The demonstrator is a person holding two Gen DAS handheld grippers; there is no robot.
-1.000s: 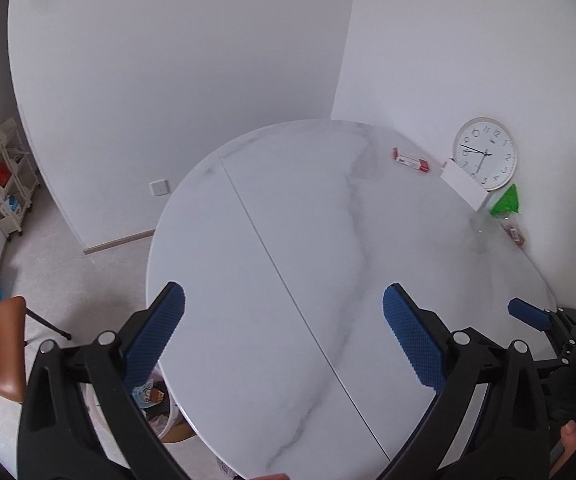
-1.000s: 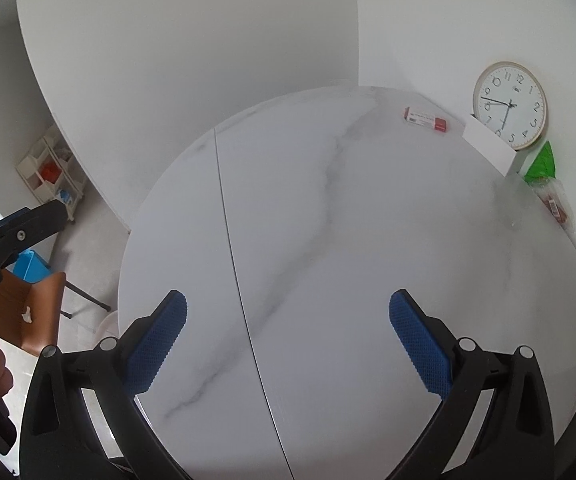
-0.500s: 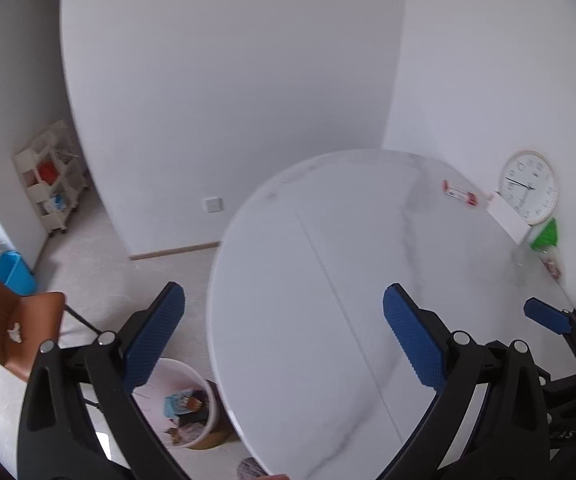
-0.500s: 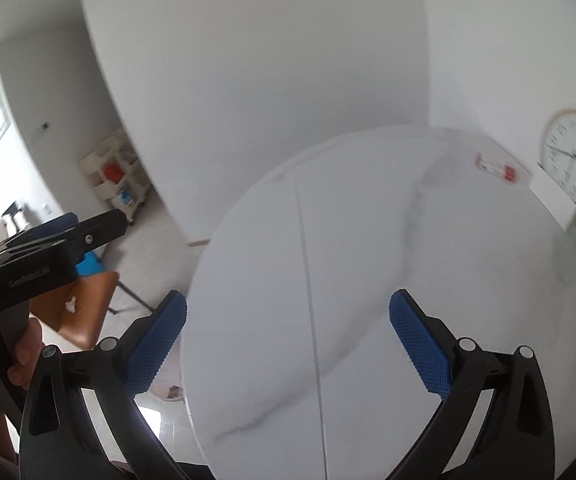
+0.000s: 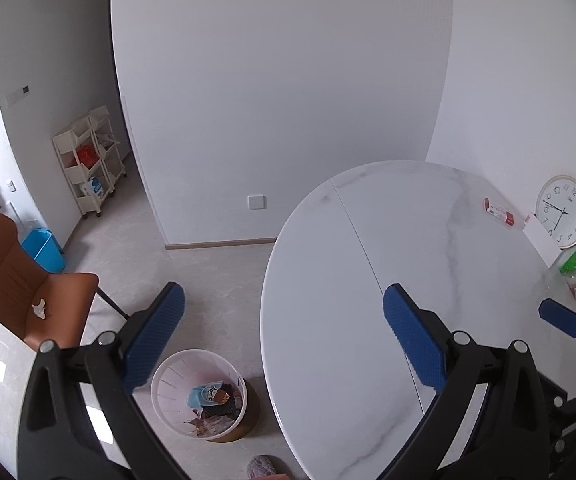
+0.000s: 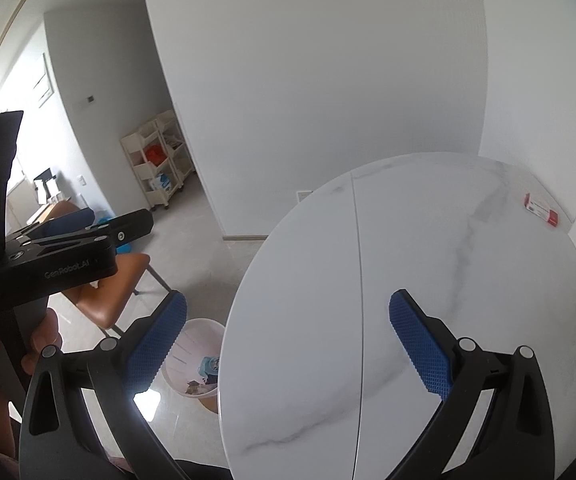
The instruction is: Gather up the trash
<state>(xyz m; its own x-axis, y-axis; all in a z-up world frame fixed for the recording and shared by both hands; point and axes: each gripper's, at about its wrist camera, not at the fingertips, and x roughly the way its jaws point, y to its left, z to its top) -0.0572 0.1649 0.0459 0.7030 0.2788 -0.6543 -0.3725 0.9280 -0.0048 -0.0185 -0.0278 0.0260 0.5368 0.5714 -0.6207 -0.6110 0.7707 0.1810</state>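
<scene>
A white trash bin (image 5: 198, 394) with wrappers inside stands on the floor left of the round marble table (image 5: 327, 300); it also shows in the right wrist view (image 6: 196, 360). A red-and-white wrapper (image 5: 499, 211) lies at the table's far side, also seen in the right wrist view (image 6: 541, 209). A green wrapper (image 5: 575, 260) and a clear packet (image 5: 575, 290) lie at the far right edge. My left gripper (image 5: 284, 340) is open and empty above the table's left edge. My right gripper (image 6: 288, 344) is open and empty above the table.
A brown chair (image 5: 28, 292) with a crumpled tissue (image 5: 40, 307) on its seat stands at the left. A blue bucket (image 5: 44, 250) and a cream shelf cart (image 5: 88, 160) stand beyond. A wall clock (image 5: 563, 211) and a white box (image 5: 539, 240) sit on the table's far right.
Both grippers have swung left and lifted, bringing the floor, bin and chair into view. Both stay open and empty.
</scene>
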